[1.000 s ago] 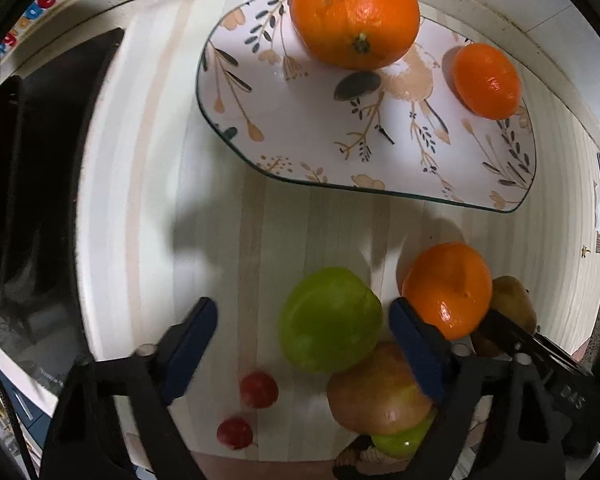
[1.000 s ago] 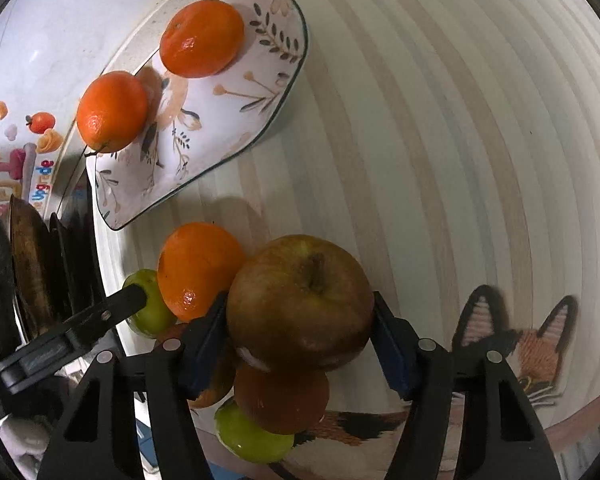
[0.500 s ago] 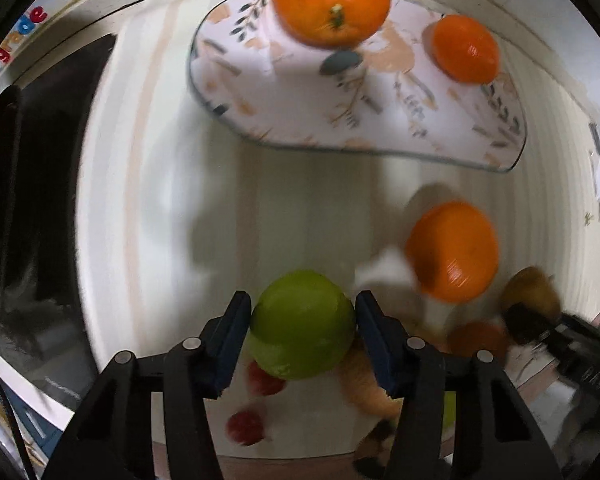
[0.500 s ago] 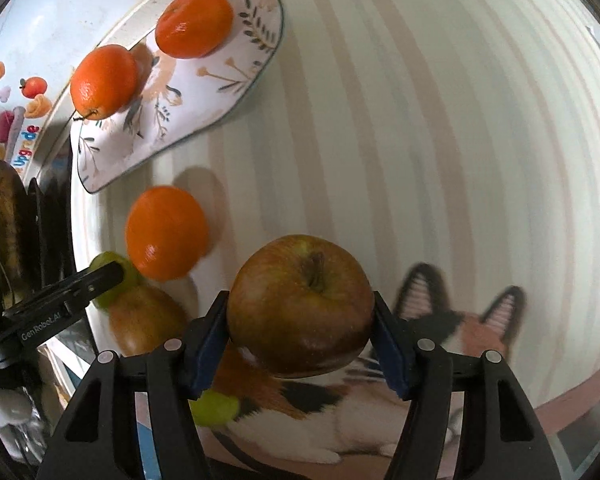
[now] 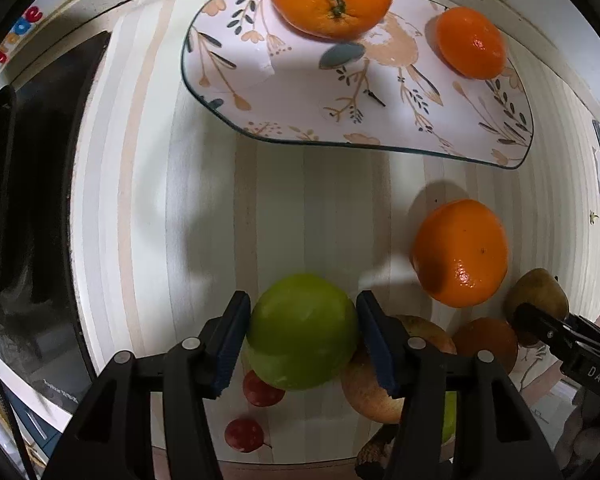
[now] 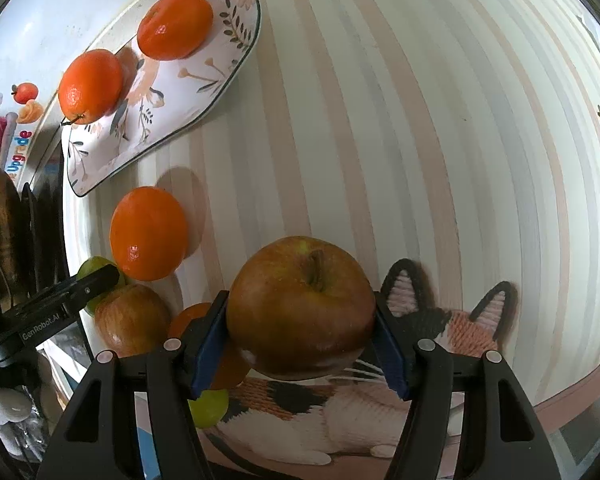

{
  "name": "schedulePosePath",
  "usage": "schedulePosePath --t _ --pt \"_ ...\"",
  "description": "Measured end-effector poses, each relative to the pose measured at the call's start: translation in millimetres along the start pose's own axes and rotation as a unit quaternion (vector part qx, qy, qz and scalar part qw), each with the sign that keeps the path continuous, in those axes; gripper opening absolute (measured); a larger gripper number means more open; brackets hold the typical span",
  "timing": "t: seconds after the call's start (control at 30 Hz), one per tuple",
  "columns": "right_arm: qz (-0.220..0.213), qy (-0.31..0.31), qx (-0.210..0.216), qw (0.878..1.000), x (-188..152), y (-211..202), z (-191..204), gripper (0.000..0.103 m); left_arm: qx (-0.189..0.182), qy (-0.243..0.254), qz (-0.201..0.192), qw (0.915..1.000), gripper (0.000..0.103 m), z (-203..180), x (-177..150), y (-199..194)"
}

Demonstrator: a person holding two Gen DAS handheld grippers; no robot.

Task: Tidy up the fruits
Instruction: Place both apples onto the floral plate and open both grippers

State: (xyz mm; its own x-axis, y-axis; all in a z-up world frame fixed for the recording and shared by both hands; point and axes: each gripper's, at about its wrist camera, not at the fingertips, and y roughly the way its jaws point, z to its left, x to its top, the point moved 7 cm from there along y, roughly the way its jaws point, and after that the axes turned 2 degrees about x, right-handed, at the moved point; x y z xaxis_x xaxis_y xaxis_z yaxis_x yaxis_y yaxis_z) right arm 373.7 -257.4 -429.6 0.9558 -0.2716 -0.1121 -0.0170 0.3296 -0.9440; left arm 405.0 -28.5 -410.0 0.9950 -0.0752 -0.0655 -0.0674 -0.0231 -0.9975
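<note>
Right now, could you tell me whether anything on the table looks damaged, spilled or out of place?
Nothing looks damaged or spilled. Two oranges sit on the floral plate, but a third orange lies loose on the striped cloth, beside the fruit pile.

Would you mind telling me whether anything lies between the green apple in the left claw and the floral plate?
Nothing visible blocks it. The green apple faces bare striped tablecloth up to the plate. The loose orange sits off to the right, and the plate's near left part is free.
</note>
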Motion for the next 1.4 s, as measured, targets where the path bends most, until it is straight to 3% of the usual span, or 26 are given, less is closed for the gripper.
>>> schedulePosePath --t 0.1,0.27,0.47,0.8,0.97,1.2,1.27,1.33,1.4 --pt "-0.010 -0.003 -0.005 1.000 -2.7 -1.8 5.3 0.067 -0.006 -0.010 -0.013 0.9999 0.052 10.5 6.2 -15.0" --pt "-0.044 -0.008 0.035 0.998 6.6 -37.1 26.3 0.067 -0.037 -0.024 -0.061 0.9972 0.052 14.6 18.8 -70.3" --pt "-0.092 -0.050 0.049 0.993 54.7 -73.0 77.0 0.067 -0.044 -0.042 -0.096 0.9935 0.052 30.3 63.2 -109.6" --pt "-0.090 -0.068 -0.027 0.993 126.4 -26.0 88.1 0.067 -0.026 -0.074 -0.053 0.9955 0.053 44.9 130.1 -60.1" --pt "-0.081 -0.076 -0.047 0.993 135.2 -7.2 85.9 0.067 -0.016 -0.071 -0.034 0.9968 0.053 45.4 141.5 -40.6" --pt "-0.076 -0.079 -0.044 0.993 136.6 0.6 86.0 0.069 0.001 -0.062 -0.021 0.9978 0.054 44.5 143.6 -26.0" --pt "-0.074 -0.075 -0.042 0.994 137.4 -1.0 84.5 0.076 0.001 -0.064 -0.021 0.9978 0.054 45.3 142.6 -26.9" --pt "-0.076 -0.071 -0.043 0.994 139.7 -3.2 86.4 0.089 -0.001 -0.068 -0.024 0.9974 0.055 46.5 142.9 -28.4" --pt "-0.076 -0.066 -0.041 0.994 139.3 -7.6 86.4 0.093 0.000 -0.069 -0.033 0.9970 0.063 49.4 141.9 -34.2"
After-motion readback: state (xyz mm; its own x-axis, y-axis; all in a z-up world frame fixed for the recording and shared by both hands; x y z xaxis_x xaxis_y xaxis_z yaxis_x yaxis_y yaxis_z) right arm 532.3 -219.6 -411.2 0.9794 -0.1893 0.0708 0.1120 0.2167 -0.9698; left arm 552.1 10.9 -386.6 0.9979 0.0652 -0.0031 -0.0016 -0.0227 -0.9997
